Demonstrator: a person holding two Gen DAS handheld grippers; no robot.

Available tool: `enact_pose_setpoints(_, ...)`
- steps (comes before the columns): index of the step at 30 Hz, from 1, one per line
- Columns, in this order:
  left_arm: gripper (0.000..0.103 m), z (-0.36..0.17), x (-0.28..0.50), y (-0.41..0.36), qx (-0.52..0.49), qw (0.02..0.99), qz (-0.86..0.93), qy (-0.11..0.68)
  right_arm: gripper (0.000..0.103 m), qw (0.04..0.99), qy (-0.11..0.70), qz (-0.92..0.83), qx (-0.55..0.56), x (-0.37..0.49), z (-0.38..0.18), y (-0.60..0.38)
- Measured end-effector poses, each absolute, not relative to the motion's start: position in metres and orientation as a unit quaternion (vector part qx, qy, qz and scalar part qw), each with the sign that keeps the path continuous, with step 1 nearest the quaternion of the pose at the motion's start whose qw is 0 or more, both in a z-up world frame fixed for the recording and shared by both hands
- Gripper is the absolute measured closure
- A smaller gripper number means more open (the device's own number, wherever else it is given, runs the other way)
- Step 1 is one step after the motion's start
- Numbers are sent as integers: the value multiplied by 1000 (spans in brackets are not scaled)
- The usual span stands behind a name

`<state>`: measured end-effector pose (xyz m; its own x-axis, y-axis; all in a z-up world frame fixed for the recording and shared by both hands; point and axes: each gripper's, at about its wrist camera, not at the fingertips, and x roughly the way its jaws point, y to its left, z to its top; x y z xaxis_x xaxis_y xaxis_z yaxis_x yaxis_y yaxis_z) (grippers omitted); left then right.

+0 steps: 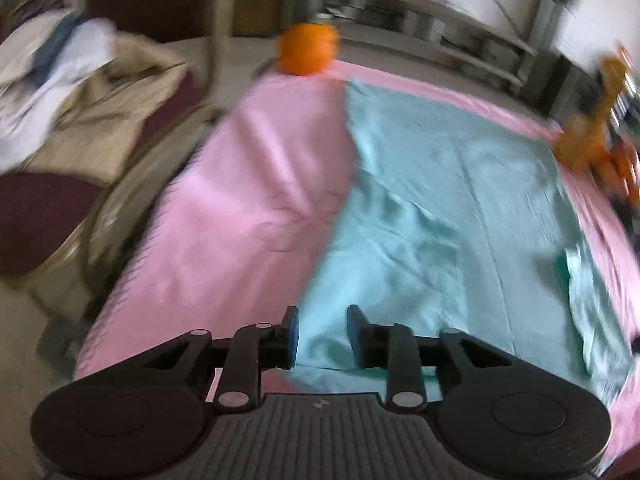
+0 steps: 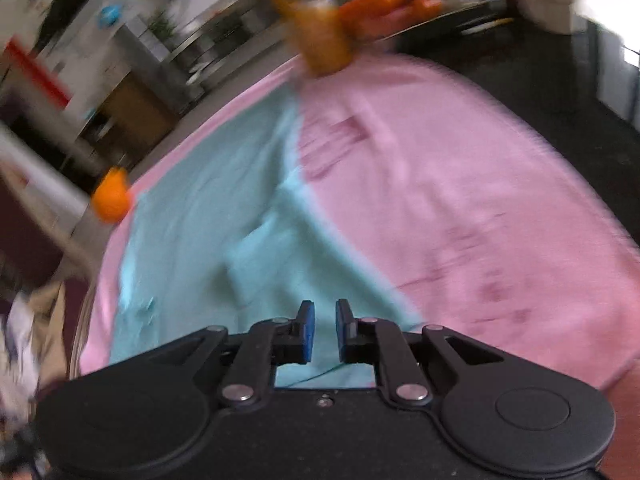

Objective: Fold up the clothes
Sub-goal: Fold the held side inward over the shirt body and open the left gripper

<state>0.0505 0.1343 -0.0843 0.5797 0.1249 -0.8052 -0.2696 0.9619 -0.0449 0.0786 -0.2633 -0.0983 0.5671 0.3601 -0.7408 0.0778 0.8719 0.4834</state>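
Both grippers hang open and empty over teal cloth (image 1: 440, 208) spread on a pink sheet (image 1: 240, 200).
Left gripper (image 1: 322, 336) gapes wider than right gripper (image 2: 325, 330); only its view shows heaped laundry (image 1: 80, 92) at left, while the right's is tilted and blurred.

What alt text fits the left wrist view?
An open, empty left claw hovers over the near edge of a teal garment spread on a pink cloth. An orange round object sits at the far edge, and a pile of clothes lies to the left; the picture is motion-blurred.
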Motion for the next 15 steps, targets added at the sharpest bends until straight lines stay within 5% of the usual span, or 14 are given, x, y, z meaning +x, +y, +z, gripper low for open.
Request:
enact_pose_setpoints(8,69,-96,61,116,-14,874,93,477,98,848,502,90,144,73,-117,-237)
enact_pose_setpoints(15,70,-79,16,106,-32,875,70,479,83,846,501,87,161,43,-95,-249)
